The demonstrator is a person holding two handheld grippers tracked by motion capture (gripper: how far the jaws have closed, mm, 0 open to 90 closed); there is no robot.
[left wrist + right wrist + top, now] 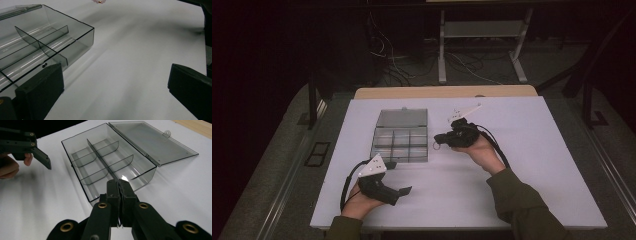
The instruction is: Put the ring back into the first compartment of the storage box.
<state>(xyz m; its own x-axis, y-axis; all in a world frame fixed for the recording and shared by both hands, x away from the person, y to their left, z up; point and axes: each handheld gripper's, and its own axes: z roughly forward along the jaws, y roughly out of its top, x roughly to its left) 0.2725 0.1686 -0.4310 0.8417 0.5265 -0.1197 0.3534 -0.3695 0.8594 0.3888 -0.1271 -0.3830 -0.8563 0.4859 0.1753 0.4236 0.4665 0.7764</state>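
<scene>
Right claw (119, 185) pinched together, perhaps on something thin, hand level beside open compartment box (110, 157); left claw (399, 192) apart.

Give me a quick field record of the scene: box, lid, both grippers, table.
box: smoky clear plastic compartment box, six sections, all look empty
lid: hinged clear lid, open, lying flat behind the box
left gripper: left gripper, jaws wide apart, nothing between them, beside the box's near corner
right gripper: right gripper, jaws shut, tips pointing at the box's end wall
table: white tabletop
</scene>
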